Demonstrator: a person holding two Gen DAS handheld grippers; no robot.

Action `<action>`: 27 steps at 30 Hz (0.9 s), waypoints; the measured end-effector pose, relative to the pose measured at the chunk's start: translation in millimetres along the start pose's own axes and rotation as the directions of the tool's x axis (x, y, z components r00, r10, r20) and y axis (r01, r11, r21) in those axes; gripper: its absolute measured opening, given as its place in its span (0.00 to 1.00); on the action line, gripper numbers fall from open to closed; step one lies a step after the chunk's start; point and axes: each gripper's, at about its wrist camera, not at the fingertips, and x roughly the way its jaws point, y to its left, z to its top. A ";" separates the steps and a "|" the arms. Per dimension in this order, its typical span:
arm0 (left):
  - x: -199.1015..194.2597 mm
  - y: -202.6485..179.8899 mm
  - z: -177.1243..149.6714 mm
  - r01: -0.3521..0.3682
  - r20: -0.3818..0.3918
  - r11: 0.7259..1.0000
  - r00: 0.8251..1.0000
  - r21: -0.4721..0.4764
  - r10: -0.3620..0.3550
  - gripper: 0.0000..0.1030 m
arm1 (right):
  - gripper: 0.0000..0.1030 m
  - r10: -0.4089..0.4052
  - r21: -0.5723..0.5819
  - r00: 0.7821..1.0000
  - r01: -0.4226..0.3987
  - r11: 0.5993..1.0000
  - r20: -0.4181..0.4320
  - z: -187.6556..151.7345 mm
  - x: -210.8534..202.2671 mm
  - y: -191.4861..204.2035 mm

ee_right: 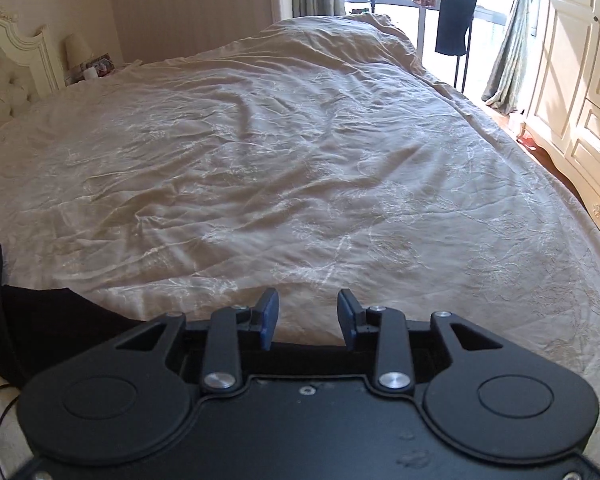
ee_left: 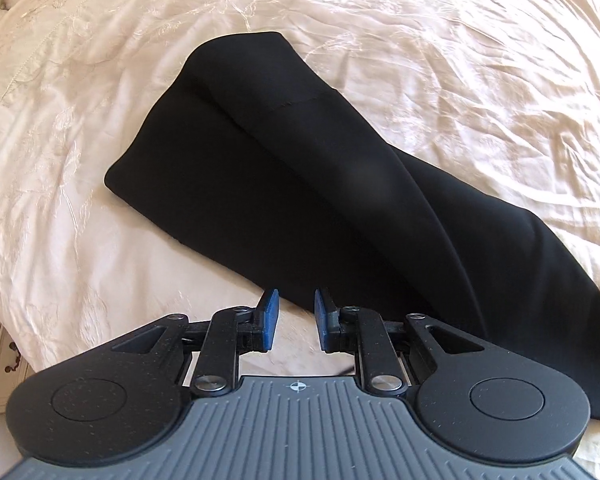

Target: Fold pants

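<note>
Black pants [ee_left: 300, 184] lie folded lengthwise on the cream bedspread [ee_left: 80, 140], running from the upper middle to the lower right of the left wrist view. My left gripper [ee_left: 296, 320] is open and empty, just short of the pants' near edge. In the right wrist view a part of the pants [ee_right: 60, 320] shows at the lower left and under the gripper body. My right gripper [ee_right: 308, 318] is open and empty above the bedspread [ee_right: 300, 160], with the pants' edge right below it.
A tufted headboard [ee_right: 4, 80] and a nightstand with a lamp [ee_right: 78, 50] stand at the far left. A white wardrobe [ee_right: 580, 80] lines the right side. A clothes rack with dark garments [ee_right: 456, 12] stands by the window beyond the bed.
</note>
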 end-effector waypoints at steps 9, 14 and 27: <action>39.6 77.8 73.8 0.005 -0.002 0.996 1.000 0.086 -0.004 0.19 | 0.37 0.364 -0.084 0.922 -0.376 0.923 -0.131 15.7 43.6 218.5; 67.5 105.2 116.1 0.026 -0.011 0.995 1.000 0.096 -0.026 0.19 | 0.39 0.441 -0.143 0.872 -0.474 0.869 -0.214 16.0 78.5 327.2; 126.4 118.6 178.3 0.069 -0.077 0.991 0.995 0.117 -0.060 0.19 | 0.42 0.421 -0.156 0.848 -0.486 0.860 -0.323 38.8 157.8 445.6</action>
